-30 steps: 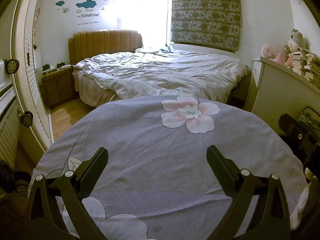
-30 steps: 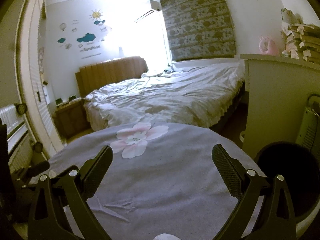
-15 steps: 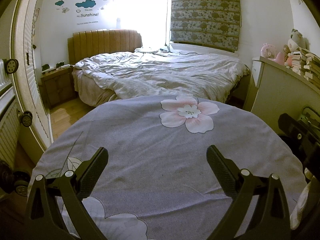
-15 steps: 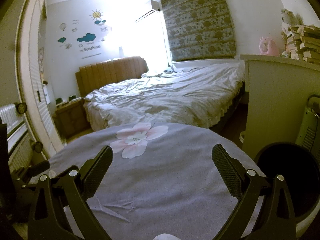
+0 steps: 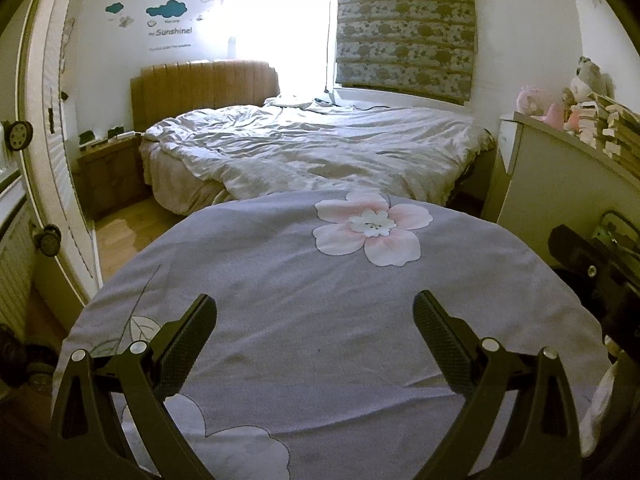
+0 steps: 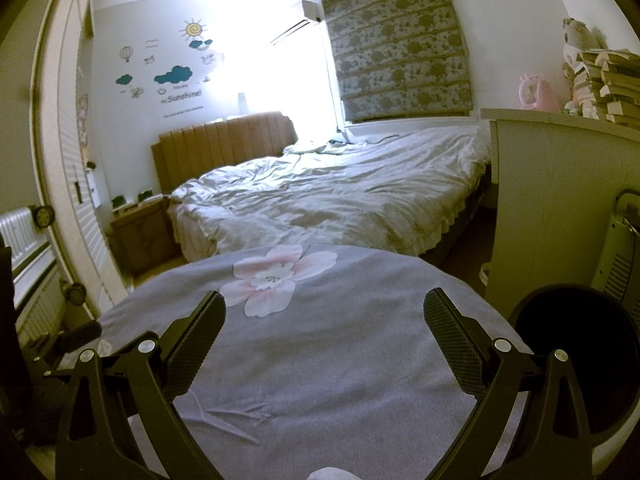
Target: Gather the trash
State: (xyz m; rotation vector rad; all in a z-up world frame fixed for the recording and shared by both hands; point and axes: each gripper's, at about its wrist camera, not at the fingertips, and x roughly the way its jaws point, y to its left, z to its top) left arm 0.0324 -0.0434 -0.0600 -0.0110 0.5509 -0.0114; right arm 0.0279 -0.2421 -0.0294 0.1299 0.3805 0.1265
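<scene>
My left gripper [image 5: 314,320] is open and empty above a round table with a purple flowered cloth [image 5: 312,304]. My right gripper [image 6: 324,320] is open and empty over the same cloth [image 6: 320,360]. A dark round bin [image 6: 576,356] stands at the table's right edge in the right wrist view. A small white scrap [image 6: 330,474] shows at the bottom edge of the right wrist view, below my right gripper. A white crumpled thing [image 5: 600,404] lies at the table's right edge in the left wrist view. The right gripper's body [image 5: 592,272] shows at the right of the left wrist view.
An unmade bed [image 5: 320,152] lies beyond the table. A white cabinet [image 6: 560,200] with stacked books [image 6: 608,84] and toys stands at the right. A wooden nightstand [image 5: 108,172] and a radiator [image 6: 24,232] are at the left.
</scene>
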